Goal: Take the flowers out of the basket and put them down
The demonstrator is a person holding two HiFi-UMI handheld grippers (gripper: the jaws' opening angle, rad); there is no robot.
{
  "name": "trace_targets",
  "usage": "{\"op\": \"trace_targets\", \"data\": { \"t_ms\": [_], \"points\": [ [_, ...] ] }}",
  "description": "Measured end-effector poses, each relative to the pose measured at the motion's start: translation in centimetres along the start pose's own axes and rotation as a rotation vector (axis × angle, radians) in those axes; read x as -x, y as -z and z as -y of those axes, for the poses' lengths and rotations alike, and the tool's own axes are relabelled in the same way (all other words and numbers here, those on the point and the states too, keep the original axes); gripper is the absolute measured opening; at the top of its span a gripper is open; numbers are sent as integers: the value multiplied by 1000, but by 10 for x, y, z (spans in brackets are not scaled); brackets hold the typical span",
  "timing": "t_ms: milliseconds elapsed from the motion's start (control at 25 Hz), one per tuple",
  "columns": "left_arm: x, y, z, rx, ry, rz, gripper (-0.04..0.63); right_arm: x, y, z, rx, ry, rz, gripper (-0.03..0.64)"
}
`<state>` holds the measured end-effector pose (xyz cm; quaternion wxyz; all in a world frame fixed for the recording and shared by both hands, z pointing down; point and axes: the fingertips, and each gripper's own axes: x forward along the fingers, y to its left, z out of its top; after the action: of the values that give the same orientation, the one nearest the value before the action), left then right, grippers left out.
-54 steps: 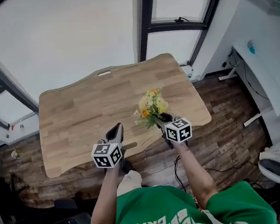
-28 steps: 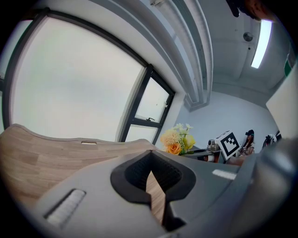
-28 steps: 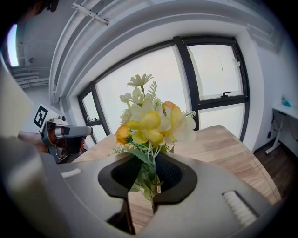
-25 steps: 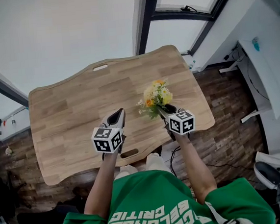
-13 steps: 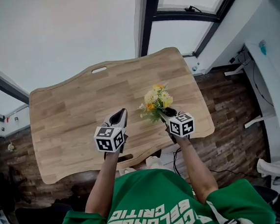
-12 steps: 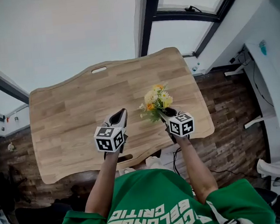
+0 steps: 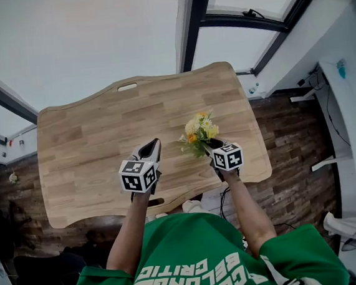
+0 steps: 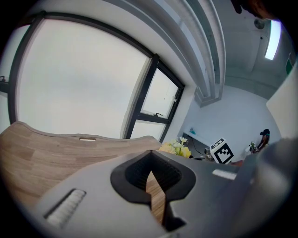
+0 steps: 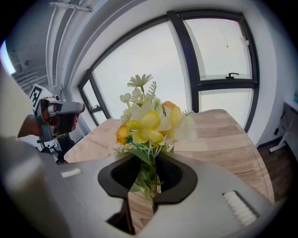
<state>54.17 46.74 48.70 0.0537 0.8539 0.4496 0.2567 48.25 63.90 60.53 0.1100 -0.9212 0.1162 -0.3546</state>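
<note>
Holding flowers point(image 7: 199, 128) by the stems, clamped in right gripper point(image 7: 211, 147), over table's point(image 7: 91, 147) near right part. With left gripper point(image 7: 149, 151) pinched together, empty, just left. Risking a roll off the near edge if released high.

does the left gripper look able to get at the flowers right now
Probably yes: the left gripper sits empty beside the flowers in the right gripper, only bare table between them.
</note>
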Motion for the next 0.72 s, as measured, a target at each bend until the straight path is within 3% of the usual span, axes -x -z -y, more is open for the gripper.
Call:
{"op": "trace_targets", "data": {
  "t_ms": [600, 720],
  "points": [
    [-8, 18, -14, 55, -72, -40, 18, -74, 52, 41, -50, -39, -204, 107],
    [-7, 21, -18, 63, -87, -42, 17, -80, 55, 52, -31, -8, -243, 109]
  ]
}}
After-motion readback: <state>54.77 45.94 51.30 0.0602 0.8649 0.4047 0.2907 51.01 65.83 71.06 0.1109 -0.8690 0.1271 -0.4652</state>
